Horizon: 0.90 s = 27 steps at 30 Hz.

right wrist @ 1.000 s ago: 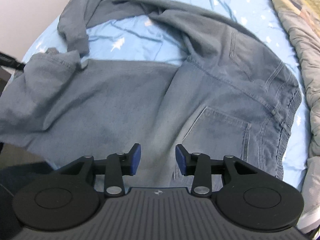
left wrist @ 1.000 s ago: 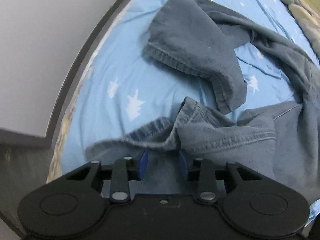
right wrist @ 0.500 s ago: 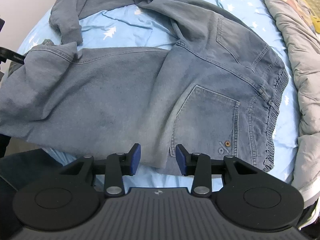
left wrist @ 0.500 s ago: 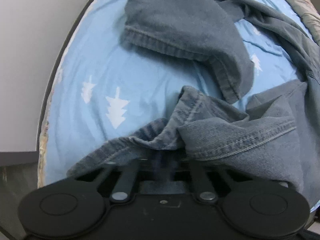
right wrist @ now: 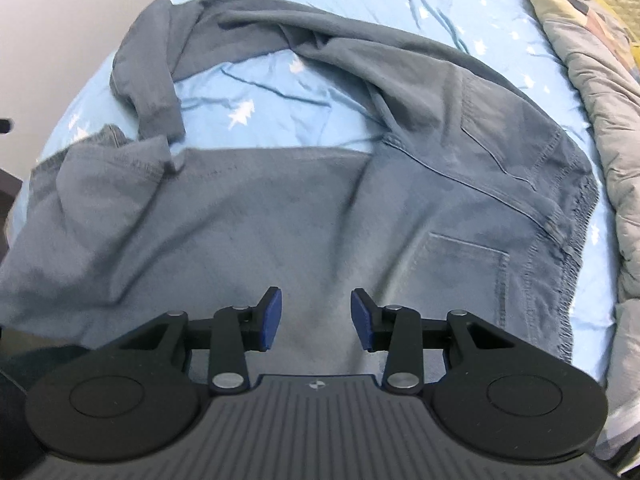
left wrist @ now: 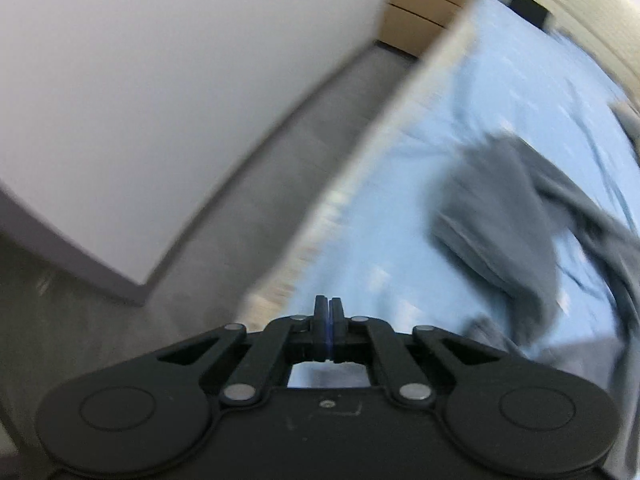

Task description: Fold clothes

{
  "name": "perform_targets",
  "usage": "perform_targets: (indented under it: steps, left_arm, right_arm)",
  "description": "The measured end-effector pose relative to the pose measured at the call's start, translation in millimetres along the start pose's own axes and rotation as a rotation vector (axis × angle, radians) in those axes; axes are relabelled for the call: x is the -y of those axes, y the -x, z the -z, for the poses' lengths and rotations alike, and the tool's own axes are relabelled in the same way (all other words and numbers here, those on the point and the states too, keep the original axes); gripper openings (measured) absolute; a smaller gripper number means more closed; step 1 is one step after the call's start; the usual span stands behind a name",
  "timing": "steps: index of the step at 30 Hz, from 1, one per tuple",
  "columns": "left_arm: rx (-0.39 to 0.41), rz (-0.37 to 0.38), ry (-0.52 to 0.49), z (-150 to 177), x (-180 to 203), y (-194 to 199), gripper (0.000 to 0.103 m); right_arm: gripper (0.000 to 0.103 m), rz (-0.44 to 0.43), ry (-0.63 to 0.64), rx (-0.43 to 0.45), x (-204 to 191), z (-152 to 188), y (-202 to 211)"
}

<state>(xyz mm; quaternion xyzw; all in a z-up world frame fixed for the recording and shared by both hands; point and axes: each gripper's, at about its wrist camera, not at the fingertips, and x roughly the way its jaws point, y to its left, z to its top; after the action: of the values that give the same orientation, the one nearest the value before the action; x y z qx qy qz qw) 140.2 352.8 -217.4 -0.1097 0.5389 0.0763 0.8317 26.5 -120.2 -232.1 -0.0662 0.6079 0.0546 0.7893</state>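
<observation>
Jeans (right wrist: pixel 320 216) lie spread on the bed (right wrist: pixel 400 4), seat and back pockets toward the quilt (right wrist: pixel 592 92), one leg flat toward the bed's near edge, the other looped away with its cuff folded back.

Left gripper (left wrist: pixel 328 312): jaws fully together, no cloth visible between them; the view is blurred, aimed at the bed edge and floor (left wrist: pixel 224 216), with the far cuff off to its right.

Right gripper (right wrist: pixel 316 316): jaws partly apart, empty, hovering over the near leg just short of the seat.

Step, as I judge it: take a leg cuff. Advice: part the left jaws before approaching, bite both cuff layers at the hem, lay leg on leg, seams matched.
</observation>
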Motion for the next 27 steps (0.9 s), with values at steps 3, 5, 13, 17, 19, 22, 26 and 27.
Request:
perform_targets:
  steps: [3, 5, 13, 17, 19, 22, 26, 27]
  left_arm:
    - [-0.024, 0.124, 0.013, -3.5, -14.8, -3.9, 0.000]
    - [-0.051, 0.190, -0.051, -0.9, -5.3, -8.7, 0.002]
    - [-0.191, 0.314, -0.335, 15.1, 62.6, -46.2, 0.040]
    - [-0.194, 0.352, -0.524, 21.9, 92.6, -60.1, 0.046]
    - [-0.204, 0.353, -0.620, 25.9, 105.1, -71.3, 0.047]
    - [-0.214, 0.319, -0.721, 35.8, 114.3, -94.0, 0.045]
    - [-0.247, 0.318, -0.822, 43.1, 118.3, -107.6, 0.028]
    - [-0.252, 0.325, -0.817, 42.8, 117.0, -107.4, 0.017]
  right_arm:
    - [0.040, -0.011, 0.004, 0.000, -5.3, -5.6, -5.4]
    - [0.040, -0.010, 0.015, -0.008, -8.7, -6.7, -8.3]
    - [0.041, 0.025, -0.001, -0.049, -3.6, 4.3, -7.6]
    - [0.041, 0.056, -0.040, -0.077, 5.8, 17.1, -4.3]
    - [0.041, 0.069, -0.059, -0.088, 9.1, 23.6, -2.3]
    - [0.041, 0.089, -0.088, -0.105, 13.9, 33.5, 0.6]
    - [0.041, 0.103, -0.121, -0.113, 13.2, 41.0, 3.1]
    - [0.041, 0.103, -0.127, -0.112, 12.8, 41.4, 3.3]
